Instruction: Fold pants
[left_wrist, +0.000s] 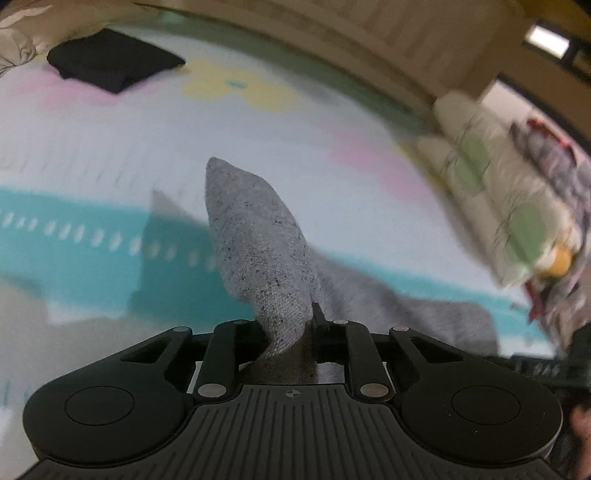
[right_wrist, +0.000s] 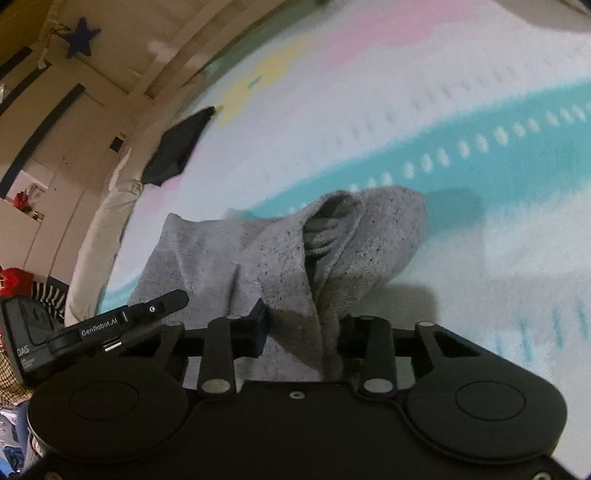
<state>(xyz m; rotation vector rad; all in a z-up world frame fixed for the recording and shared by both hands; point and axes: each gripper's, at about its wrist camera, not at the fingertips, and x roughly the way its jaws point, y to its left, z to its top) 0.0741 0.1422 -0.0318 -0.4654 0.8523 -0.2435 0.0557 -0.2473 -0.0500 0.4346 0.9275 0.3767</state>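
The grey speckled pants lie on a pastel bedsheet with a teal band. In the left wrist view a corner of them rises in a peak from between the fingers of my left gripper, which is shut on the cloth. The rest of the cloth trails off to the right on the sheet. In the right wrist view my right gripper pinches a bunched fold of the pants, with an open hem showing the darker inside. The fingertips are hidden by cloth in both views.
A folded black garment lies at the far side of the sheet, also seen as a black garment in the right wrist view. Floral pillows and a heap of clothes line the right edge. The left tool's black housing sits close on the left.
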